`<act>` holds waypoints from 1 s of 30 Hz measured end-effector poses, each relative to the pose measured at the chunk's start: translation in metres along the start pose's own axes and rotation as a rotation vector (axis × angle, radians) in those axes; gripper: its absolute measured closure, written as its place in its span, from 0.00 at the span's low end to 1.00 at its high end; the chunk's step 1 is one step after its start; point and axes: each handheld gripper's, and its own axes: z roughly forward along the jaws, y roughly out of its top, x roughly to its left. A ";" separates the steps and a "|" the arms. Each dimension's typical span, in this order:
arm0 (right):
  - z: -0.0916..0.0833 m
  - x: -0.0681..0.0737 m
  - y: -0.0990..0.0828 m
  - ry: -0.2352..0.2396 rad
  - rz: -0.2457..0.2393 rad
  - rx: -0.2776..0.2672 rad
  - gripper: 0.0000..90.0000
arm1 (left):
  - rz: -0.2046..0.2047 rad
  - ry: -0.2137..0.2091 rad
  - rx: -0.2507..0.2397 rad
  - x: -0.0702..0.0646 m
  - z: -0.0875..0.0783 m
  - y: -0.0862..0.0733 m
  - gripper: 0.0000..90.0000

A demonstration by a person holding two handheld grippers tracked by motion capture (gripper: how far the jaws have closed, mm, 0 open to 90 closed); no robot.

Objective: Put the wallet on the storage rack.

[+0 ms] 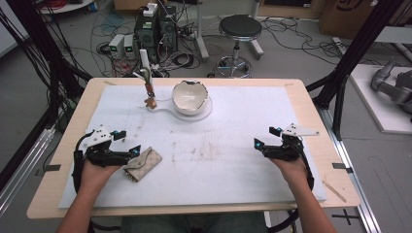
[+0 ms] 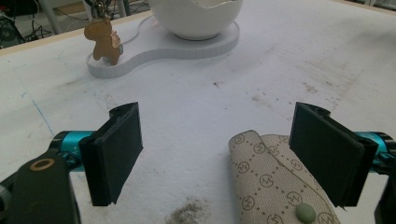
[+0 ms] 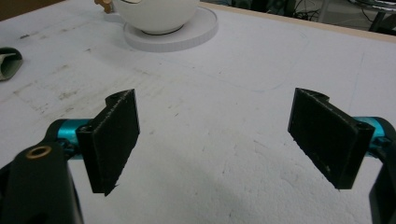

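A beige patterned wallet [image 1: 143, 163] lies flat on the white mat [image 1: 228, 121] at the front left. My left gripper [image 1: 128, 141] is open just above its near-left end. In the left gripper view the wallet [image 2: 271, 182] lies against the right jaw, its green snap up, with the left gripper [image 2: 217, 140] open around it. My right gripper [image 1: 266, 137] is open at the front right; the right gripper view shows the gripper [image 3: 215, 121] with bare mat between its jaws. A white egg-shaped bowl [image 1: 191, 95] stands on a white base [image 2: 187, 44] at the back.
A small brown horse charm [image 2: 103, 42] on a keyring stands on the base's left lobe [image 1: 151, 102]. Beyond the table are a black stool [image 1: 239, 26], computer boxes [image 1: 155, 29] and floor cables. Black frame posts flank the table; a grey robot arm [image 1: 393, 87] lies at the right.
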 end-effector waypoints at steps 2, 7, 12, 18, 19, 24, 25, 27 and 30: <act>0.001 0.000 0.000 -0.004 0.000 0.007 0.19 | 0.001 -0.001 0.003 -0.001 -0.002 -0.001 0.19; 0.005 0.002 0.001 -0.008 -0.017 0.013 0.19 | -0.001 0.004 0.009 -0.005 -0.006 -0.001 0.19; 0.007 0.000 0.001 -0.007 -0.013 0.023 0.19 | -0.006 -0.003 0.021 -0.014 -0.009 -0.003 0.19; 0.011 0.002 0.001 -0.006 -0.025 0.035 0.19 | -0.016 -0.015 0.052 -0.024 -0.008 -0.007 0.19; 0.012 0.003 0.001 -0.005 -0.030 0.032 0.19 | -0.016 -0.019 0.060 -0.026 -0.007 -0.007 0.19; 0.014 0.004 0.001 0.000 -0.036 0.043 0.19 | -0.012 -0.051 0.099 -0.032 -0.003 -0.011 0.19; 0.015 0.004 0.001 0.002 -0.038 0.047 0.19 | -0.008 -0.054 0.114 -0.034 -0.002 -0.012 0.19; 0.017 0.005 0.001 0.002 -0.043 0.049 0.19 | -0.001 -0.052 0.136 -0.036 -0.001 -0.014 0.19; 0.018 0.005 0.001 0.007 -0.051 0.056 0.19 | 0.008 -0.044 0.179 -0.040 0.000 -0.017 0.19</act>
